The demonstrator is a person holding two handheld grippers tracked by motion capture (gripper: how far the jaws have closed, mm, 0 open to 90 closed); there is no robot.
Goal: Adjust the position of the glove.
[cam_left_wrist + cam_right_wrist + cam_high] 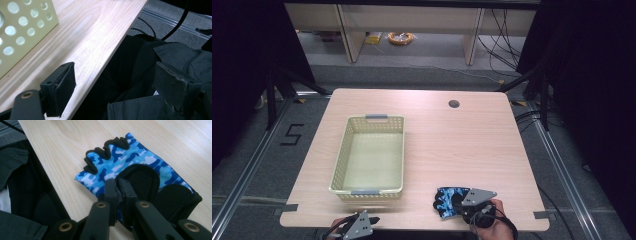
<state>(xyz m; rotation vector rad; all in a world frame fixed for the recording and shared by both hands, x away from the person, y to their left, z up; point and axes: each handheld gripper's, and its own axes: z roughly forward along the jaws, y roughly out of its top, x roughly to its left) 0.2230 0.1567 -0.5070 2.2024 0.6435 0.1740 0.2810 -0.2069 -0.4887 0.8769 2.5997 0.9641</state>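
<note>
A fingerless glove (446,200) in blue camouflage with black trim lies flat on the wooden table (462,145) near its front right edge. In the right gripper view the glove (130,160) is close up, finger openings pointing away. My right gripper (458,203) (117,182) has its jaws almost together, pinching a fold of the glove's blue fabric near the black palm patch. My left gripper (373,219) (115,75) hangs open at the table's front edge, left of centre, with nothing between its jaws; dark clothing lies behind it.
A pale perforated plastic basket (343,155) (22,30) with grey handles stands left of centre, nothing inside it. A round cable hole (454,104) sits at the table's far right. Metal floor rails run along both sides of the table.
</note>
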